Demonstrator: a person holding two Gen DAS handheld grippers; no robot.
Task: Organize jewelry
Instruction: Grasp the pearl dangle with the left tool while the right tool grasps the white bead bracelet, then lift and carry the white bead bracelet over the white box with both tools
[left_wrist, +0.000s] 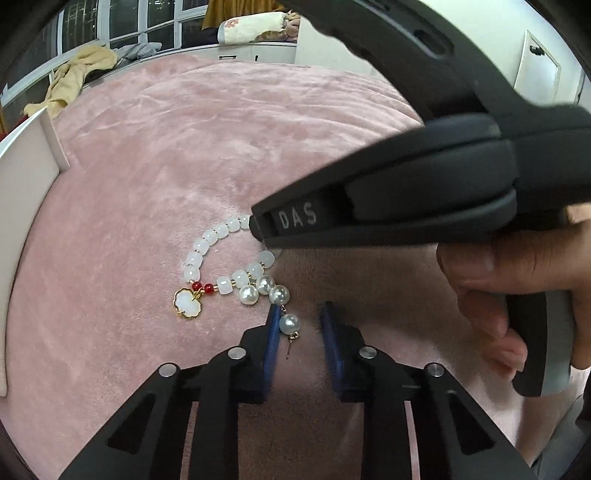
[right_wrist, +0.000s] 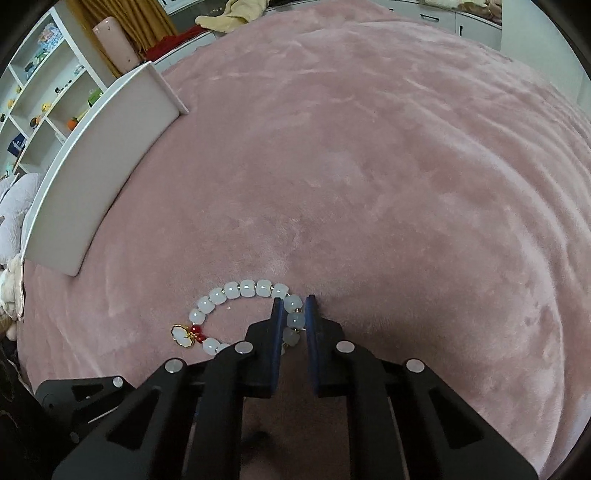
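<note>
A white bead bracelet (left_wrist: 207, 247) with red beads and a gold-rimmed flower charm (left_wrist: 187, 303) lies on the pink blanket (left_wrist: 221, 129). A pearl drop earring (left_wrist: 275, 295) lies beside it, its lowest pearl between my left gripper's blue fingers. My left gripper (left_wrist: 300, 314) is open just above the earring. In the right wrist view the bracelet (right_wrist: 236, 291) lies in front, and my right gripper (right_wrist: 294, 306) stands narrowly around its right-hand beads. The right gripper's black body (left_wrist: 406, 199) crosses the left wrist view and hides part of the bracelet.
A white open box or tray wall (right_wrist: 99, 177) stands on the blanket at left. Shelves (right_wrist: 40, 85) and a pink cylinder (right_wrist: 112, 42) lie beyond. A yellow cloth (left_wrist: 74, 81) lies on the far sill.
</note>
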